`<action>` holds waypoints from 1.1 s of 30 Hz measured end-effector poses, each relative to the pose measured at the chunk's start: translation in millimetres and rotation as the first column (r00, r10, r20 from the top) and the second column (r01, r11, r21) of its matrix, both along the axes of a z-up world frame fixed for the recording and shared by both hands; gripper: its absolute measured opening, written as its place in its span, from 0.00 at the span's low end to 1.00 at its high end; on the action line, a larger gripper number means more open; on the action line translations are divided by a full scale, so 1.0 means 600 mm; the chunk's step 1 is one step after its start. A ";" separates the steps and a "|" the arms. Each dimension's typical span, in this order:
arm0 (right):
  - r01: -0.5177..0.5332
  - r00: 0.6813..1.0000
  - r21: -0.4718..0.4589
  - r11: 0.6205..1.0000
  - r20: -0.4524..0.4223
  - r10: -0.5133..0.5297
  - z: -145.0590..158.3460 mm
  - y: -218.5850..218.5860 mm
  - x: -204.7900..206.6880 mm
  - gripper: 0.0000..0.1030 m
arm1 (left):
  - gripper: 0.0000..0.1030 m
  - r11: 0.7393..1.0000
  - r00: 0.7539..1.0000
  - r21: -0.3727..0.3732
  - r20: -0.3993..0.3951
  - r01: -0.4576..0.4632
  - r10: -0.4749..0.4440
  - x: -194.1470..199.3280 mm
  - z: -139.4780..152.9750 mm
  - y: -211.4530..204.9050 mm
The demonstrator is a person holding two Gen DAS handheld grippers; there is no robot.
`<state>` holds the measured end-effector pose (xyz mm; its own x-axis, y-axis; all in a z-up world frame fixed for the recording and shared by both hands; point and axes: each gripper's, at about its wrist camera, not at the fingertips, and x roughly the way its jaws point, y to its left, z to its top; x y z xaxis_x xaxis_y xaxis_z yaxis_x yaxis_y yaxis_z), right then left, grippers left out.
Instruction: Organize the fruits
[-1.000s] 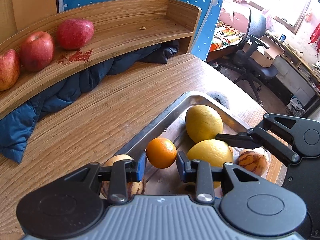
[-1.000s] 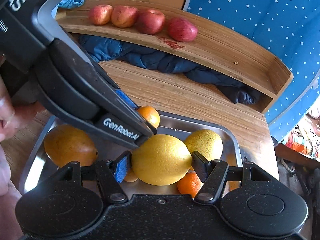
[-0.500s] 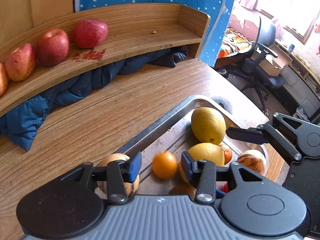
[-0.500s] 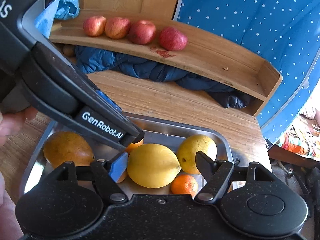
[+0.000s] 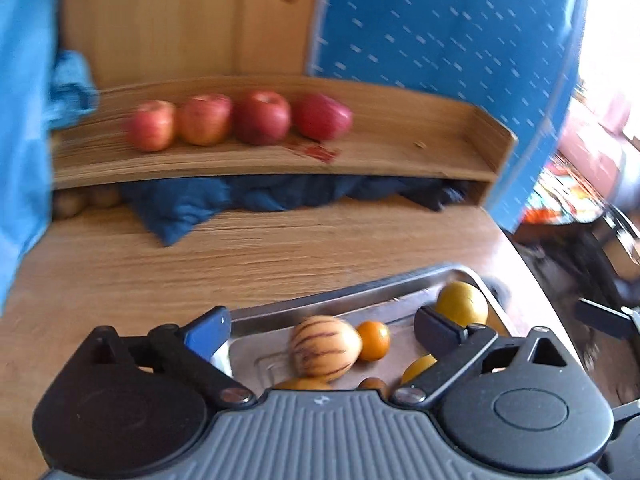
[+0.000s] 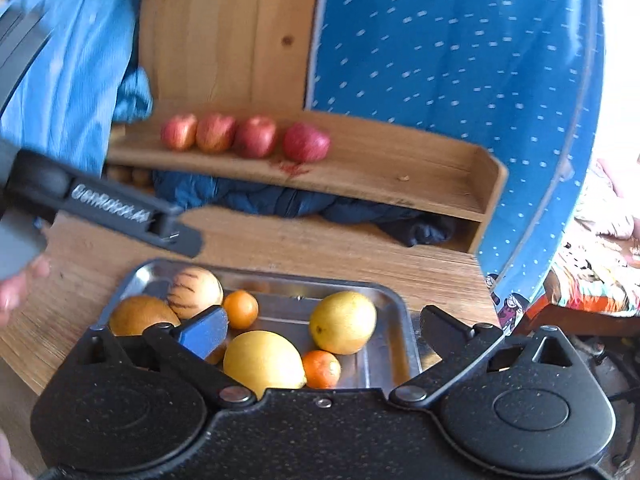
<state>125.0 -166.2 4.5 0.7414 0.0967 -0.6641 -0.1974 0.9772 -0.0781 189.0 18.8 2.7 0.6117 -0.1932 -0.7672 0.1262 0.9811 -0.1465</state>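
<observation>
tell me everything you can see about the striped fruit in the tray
The striped fruit is pale cream with thin dark purple-brown streaks running lengthwise, egg-shaped and smooth-skinned, tapering to a blunt point. It lies on its side at the left end of the metal tray, looking whole and unmarked. It sits against the brownish-orange fruit and next to a small orange, which seems to touch it. Neither claw holds it: the left claw is open around it in the left wrist view, fingers apart from it.
</observation>
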 end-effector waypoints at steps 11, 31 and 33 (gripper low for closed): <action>-0.035 0.994 0.130 0.991 0.106 0.021 0.054 -0.059 -0.099 0.99 | 0.99 0.978 0.974 0.046 0.107 -0.204 0.198 -0.144 0.052 -0.004; -0.061 0.998 0.167 0.984 0.017 0.059 0.051 -0.039 -0.184 0.99 | 0.99 0.971 0.976 0.113 0.080 -0.209 0.201 -0.280 0.032 0.032; -0.034 0.999 0.169 0.985 0.005 0.033 0.048 -0.034 -0.189 0.99 | 0.99 0.974 0.978 0.103 0.064 -0.204 0.198 -0.284 0.028 0.040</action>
<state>11.3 -186.5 33.4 0.7372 0.2323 -0.6345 -0.2303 0.9692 0.0873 18.5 43.0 19.4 0.6701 0.0207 -0.7420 -0.0705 0.9969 -0.0359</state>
